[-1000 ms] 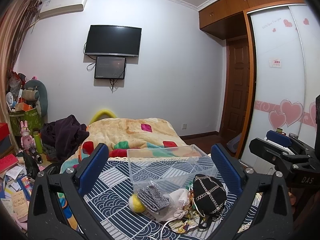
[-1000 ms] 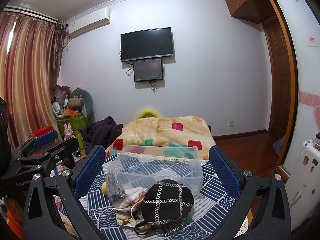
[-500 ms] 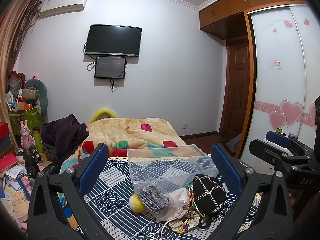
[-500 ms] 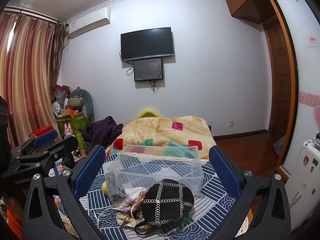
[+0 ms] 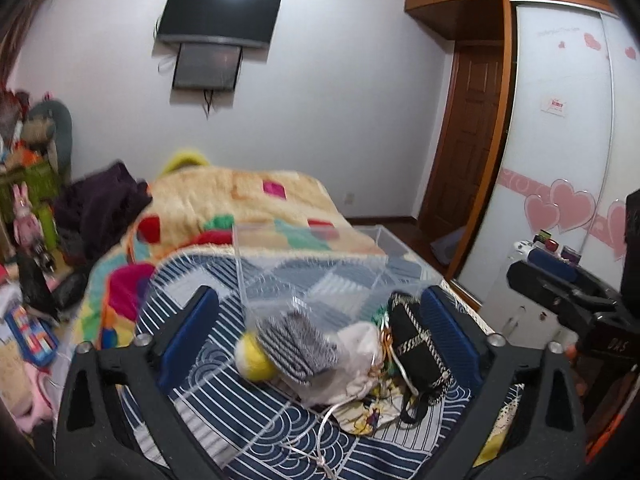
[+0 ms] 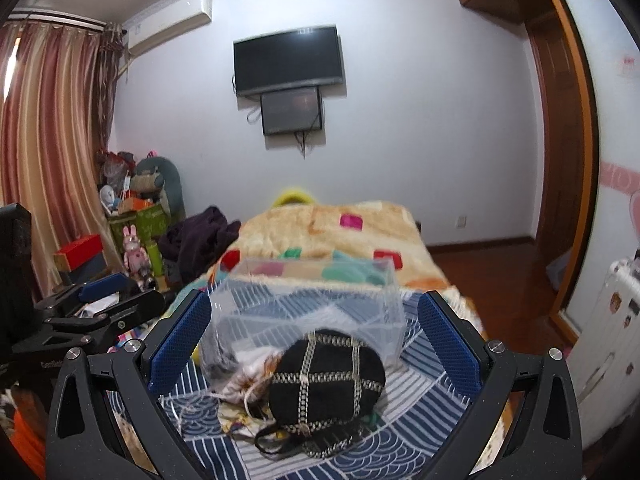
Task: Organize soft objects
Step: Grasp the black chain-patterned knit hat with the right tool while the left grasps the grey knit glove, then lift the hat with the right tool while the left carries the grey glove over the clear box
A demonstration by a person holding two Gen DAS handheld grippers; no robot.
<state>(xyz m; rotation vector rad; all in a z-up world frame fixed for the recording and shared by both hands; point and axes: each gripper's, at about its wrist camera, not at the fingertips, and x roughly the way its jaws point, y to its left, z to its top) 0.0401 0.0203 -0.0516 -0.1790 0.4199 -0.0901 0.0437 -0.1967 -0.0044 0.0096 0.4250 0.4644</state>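
Right, both claws are spread wide with nothing between their blue pads. The left claw hangs over the near end of the bed, framing a heap of soft things on the blue-and-white patterned cover. The right claw frames the same heap from the other side, black pouch dead centre.

That black pouch, criss-crossed with pale braid, lies at the heap's right, its strap trailing toward the camera. Beside it sits a cream drawstring bag, cord running down the cover. A grey striped knit piece lies on top of the bag, touching a yellow ball.

Just behind them stands the clear plastic box, open-topped and see-through. Beyond that, an orange fleece blanket, a dark garment, and a wall-mounted television.
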